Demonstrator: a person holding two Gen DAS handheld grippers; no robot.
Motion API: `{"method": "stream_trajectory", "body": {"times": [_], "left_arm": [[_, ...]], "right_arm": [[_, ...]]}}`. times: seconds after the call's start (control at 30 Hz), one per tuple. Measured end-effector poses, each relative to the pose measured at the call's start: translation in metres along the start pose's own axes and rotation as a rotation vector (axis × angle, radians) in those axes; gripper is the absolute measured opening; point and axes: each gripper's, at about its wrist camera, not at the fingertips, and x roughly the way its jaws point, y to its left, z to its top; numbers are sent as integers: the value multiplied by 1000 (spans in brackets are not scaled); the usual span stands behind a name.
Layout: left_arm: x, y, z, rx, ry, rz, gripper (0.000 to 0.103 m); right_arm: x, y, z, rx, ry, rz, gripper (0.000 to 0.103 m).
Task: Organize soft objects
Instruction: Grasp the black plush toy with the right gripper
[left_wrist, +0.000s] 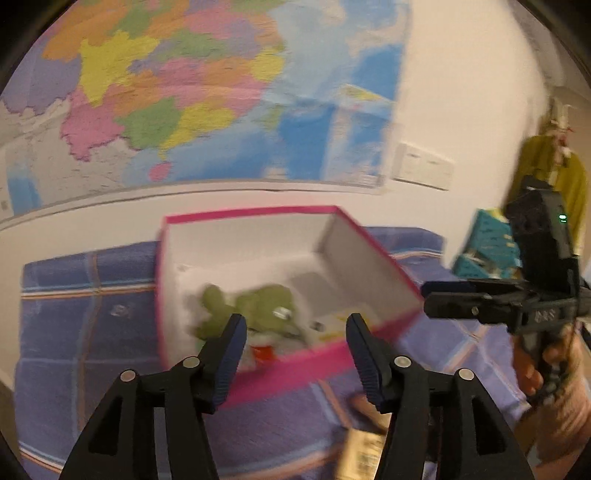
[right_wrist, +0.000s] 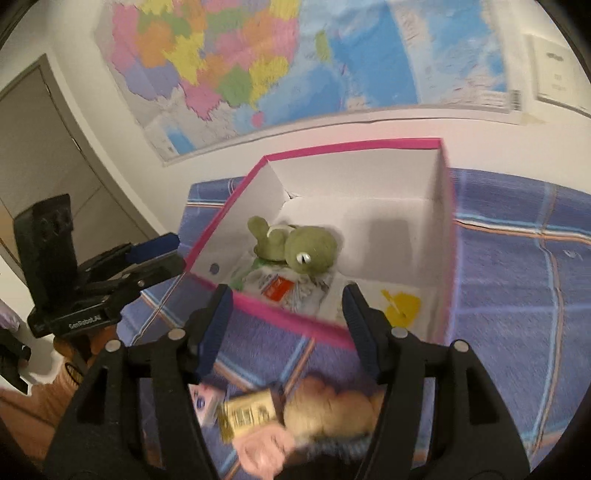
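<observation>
A pink-rimmed white box (left_wrist: 295, 373) (right_wrist: 266, 306) stands on a blue checked cloth. A green plush frog (right_wrist: 295, 245) (left_wrist: 258, 308) lies inside it on a clear packet with a red label (right_wrist: 280, 288), beside a yellow item (right_wrist: 400, 306). My left gripper (left_wrist: 295, 343) is open and empty, just in front of the box's near wall; it shows from the side in the right wrist view (right_wrist: 162, 254). My right gripper (right_wrist: 288, 314) is open and empty, over the box's near wall; it shows in the left wrist view (left_wrist: 443, 295). A pink and tan plush toy (right_wrist: 314, 417) lies under the right gripper.
A tan tagged packet (right_wrist: 247, 413) (left_wrist: 364, 454) and a small pink item (right_wrist: 205, 400) lie on the cloth (right_wrist: 517, 295) near the front. A map covers the wall (left_wrist: 203, 92) behind. A teal box (left_wrist: 487, 240) stands at right. A grey door (right_wrist: 48, 147) is at left.
</observation>
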Motion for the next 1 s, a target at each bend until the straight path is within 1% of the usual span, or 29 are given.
{"method": "stream_trajectory", "body": {"times": [0.1, 0.23, 0.3, 0.4, 0.47, 0.6, 0.63, 0.67, 0.73, 0.77, 0.83, 0.87, 0.93, 1.0], "left_arm": [[-2, -27, -17, 36, 31, -82, 59], [7, -57, -39, 71, 100, -182, 59], [15, -70, -49, 87, 145, -228, 59], [25, -87, -62, 102, 194, -270, 59], [32, -96, -68, 104, 227, -306, 59], [41, -112, -78, 119, 266, -325, 59], [43, -115, -80, 125, 276, -328, 59], [46, -118, -82, 131, 290, -329, 58], [53, -122, -87, 141, 315, -328, 57], [56, -123, -88, 140, 326, -331, 55], [60, -124, -92, 136, 354, -339, 42], [63, -125, -93, 135, 363, -335, 41], [64, -124, -94, 132, 370, -333, 33], [66, -121, -94, 121, 381, -334, 28]], "right_arm": [[-25, -9, -21, 15, -20, -5, 67], [-47, -29, -60, 73, 5, -58, 67], [-52, -41, -78, 116, 22, -69, 67], [-51, -52, -107, 170, 62, -64, 67], [-49, -55, -119, 185, 81, -56, 67], [-45, -59, -137, 208, 97, -30, 68], [-45, -59, -139, 207, 98, -31, 70], [-43, -59, -141, 206, 97, -33, 74], [-40, -60, -143, 204, 94, -40, 75], [-38, -61, -144, 205, 93, -34, 75], [-34, -62, -144, 203, 83, -25, 75], [-33, -63, -144, 202, 79, -20, 76], [-26, -63, -144, 203, 82, -3, 76], [-20, -63, -145, 201, 95, 8, 76]]}}
